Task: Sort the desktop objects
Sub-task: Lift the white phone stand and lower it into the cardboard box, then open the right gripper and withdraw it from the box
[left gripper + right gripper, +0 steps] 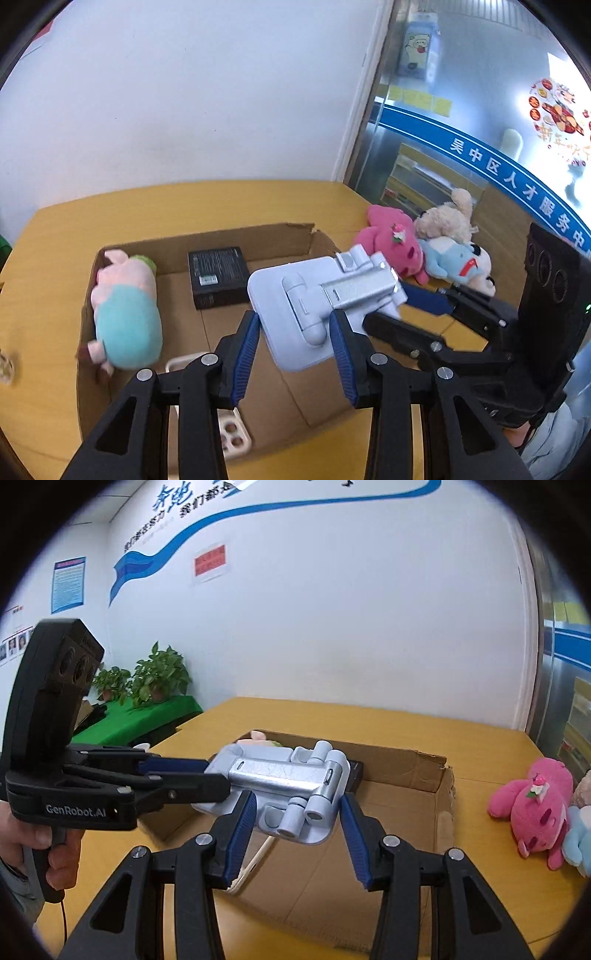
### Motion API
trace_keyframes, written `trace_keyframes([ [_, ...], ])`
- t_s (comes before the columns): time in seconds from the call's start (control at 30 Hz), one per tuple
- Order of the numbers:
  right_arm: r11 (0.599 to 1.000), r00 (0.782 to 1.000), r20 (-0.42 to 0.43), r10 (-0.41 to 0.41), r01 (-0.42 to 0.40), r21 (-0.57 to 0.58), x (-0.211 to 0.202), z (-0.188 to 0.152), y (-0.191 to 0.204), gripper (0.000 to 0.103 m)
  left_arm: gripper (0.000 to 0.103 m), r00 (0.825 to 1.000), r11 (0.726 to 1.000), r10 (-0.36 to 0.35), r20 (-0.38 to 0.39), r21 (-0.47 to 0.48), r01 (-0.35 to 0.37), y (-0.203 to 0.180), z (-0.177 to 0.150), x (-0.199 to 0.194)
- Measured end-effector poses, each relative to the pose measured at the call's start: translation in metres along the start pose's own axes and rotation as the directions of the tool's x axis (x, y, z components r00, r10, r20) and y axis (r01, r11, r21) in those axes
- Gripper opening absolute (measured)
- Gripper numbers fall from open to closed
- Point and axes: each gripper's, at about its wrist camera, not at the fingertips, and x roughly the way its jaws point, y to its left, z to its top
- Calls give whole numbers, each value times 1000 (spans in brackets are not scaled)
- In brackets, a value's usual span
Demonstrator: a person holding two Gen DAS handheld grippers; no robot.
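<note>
From the left wrist view, we see the left gripper partly open with its blue fingers flanking the base plate of a pale blue folding phone stand; whether they press on the plate or merely flank it we cannot tell. The right gripper comes in from the right and appears closed on the far end of the stand's silver arm. The stand hangs above an open cardboard box on the desk, where a pig plush, a black box and a paint palette already lie; three more plush toys wait outside on the right. From the right wrist view, the right gripper has its fingers partly apart on either side of the stand, the hinge knuckles between them, while the left gripper, gripped by a hand, meets the stand's left end. In our judgement the stand should go down into the bare middle of the box: we should keep it level, lower both hands together, clear the near wall, and only then let go, one side after the other.
</note>
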Motion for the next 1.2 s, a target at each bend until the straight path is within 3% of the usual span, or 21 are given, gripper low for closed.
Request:
trace_keyframes([
  [0.2, 996, 994, -106, 37, -28, 83, 71, 20, -28, 46, 37, 997, 1000, 22, -73, -9, -23, 44, 33, 51],
  [0.4, 987, 965, -251, 79, -41, 153, 142, 23, -50, 46, 37, 976, 995, -9, -216, -100, -13, 99, 27, 124],
  [0.53, 986, 921, -380, 87, -25, 167, 182, 5, -58, 46, 37, 955, 980, -65, -289, -201, 6, 132, 10, 166],
  [0.7, 961, 834, -532, 149, 6, 278, 228, -27, -68, 46, 35, 929, 980, -58, -365, -198, -16, 138, 0, 194],
  [0.77, 961, 816, -560, 142, 22, 276, 234, -36, -68, 47, 39, 916, 979, -55, -397, -202, -28, 134, 1, 200],
  [0.9, 950, 806, -567, 169, 20, 311, 231, -39, -72, 49, 39, 896, 982, -59, -440, -185, -26, 126, -1, 206],
  [0.97, 953, 810, -567, 152, 32, 300, 225, -36, -70, 51, 41, 898, 981, -61, -436, -193, -27, 125, 1, 202],
  [1.03, 953, 835, -528, 158, 11, 303, 209, -28, -68, 54, 41, 912, 983, -13, -409, -171, -63, 123, 9, 186],
  [1.1, 958, 868, -471, 155, -17, 285, 183, -15, -61, 62, 42, 936, 988, 41, -350, -127, -91, 118, 19, 158],
  [1.17, 969, 909, -395, 132, -35, 243, 144, -3, -51, 71, 55, 968, 990, 98, -232, -80, -119, 110, 29, 112],
  [1.2, 974, 930, -350, 113, -34, 225, 122, 2, -47, 77, 61, 976, 988, 129, -176, -60, -141, 106, 33, 92],
])
